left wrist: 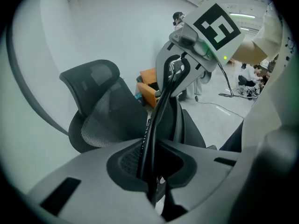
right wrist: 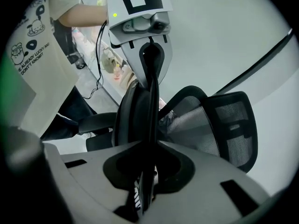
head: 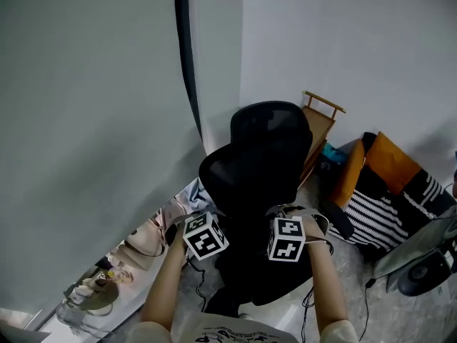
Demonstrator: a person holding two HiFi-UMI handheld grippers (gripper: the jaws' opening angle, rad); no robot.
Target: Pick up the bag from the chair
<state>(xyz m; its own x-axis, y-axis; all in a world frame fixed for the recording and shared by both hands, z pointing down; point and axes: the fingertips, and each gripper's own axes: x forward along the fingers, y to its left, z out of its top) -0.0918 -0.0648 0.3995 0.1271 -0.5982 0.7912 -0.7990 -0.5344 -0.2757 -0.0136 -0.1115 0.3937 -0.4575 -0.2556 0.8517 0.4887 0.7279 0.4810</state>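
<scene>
A black mesh office chair [head: 265, 156] stands by the wall. Just in front of it hangs a black bag [head: 250, 266], held between both grippers. My left gripper [head: 216, 220] is shut on one black strap [left wrist: 161, 106]; that strap runs up from the jaws towards the right gripper [left wrist: 205, 31]. My right gripper [head: 285, 216] is shut on the other strap [right wrist: 152, 101], which leads up to the left gripper [right wrist: 140, 17]. The bag's dark body [right wrist: 133, 113] hangs beside the chair back [right wrist: 224, 120]. The chair seat is hidden by the bag and grippers.
A wooden frame [head: 321, 120] leans behind the chair. An orange and striped black-and-white bag [head: 389, 188] lies at the right, with a grey device [head: 421, 266] beyond it. A low shelf with small items [head: 118, 274] runs along the left wall. Cables trail on the floor.
</scene>
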